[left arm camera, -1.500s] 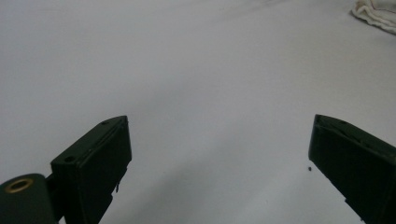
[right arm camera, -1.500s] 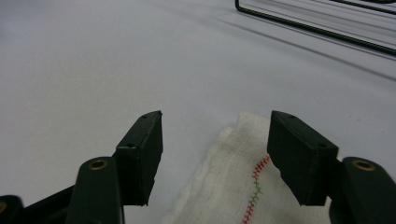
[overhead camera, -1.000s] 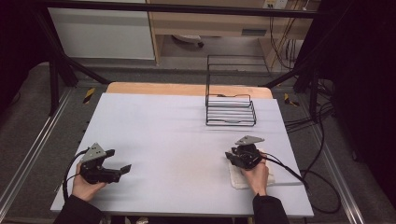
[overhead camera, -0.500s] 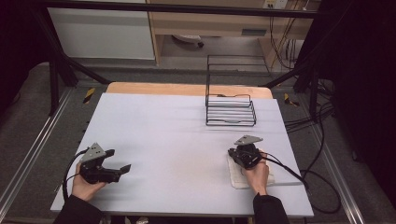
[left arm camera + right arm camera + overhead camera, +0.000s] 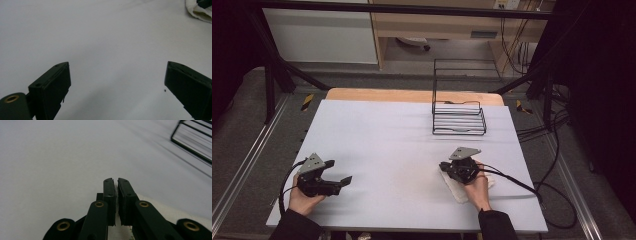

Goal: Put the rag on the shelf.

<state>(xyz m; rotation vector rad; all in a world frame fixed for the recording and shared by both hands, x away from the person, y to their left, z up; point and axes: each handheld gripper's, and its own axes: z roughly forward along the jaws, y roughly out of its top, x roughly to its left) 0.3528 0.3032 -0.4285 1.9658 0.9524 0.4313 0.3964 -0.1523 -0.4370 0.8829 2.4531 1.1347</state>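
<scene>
High view: wire rack (image 5: 459, 119) beyond cloth (image 5: 462, 189)

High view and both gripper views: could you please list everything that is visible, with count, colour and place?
table: one, pale grey top with a wooden far edge, centre.
wire rack: one, black, far right part of the table.
cloth: one, white, near right part of the table, under the right tongs.
cables: several, black, on the floor right of the table.
left tongs: one, black, near left, jaws wide apart, nothing between them.
right tongs: one, black, over the cloth; jaws closed, any cloth pinched is unclear.
</scene>
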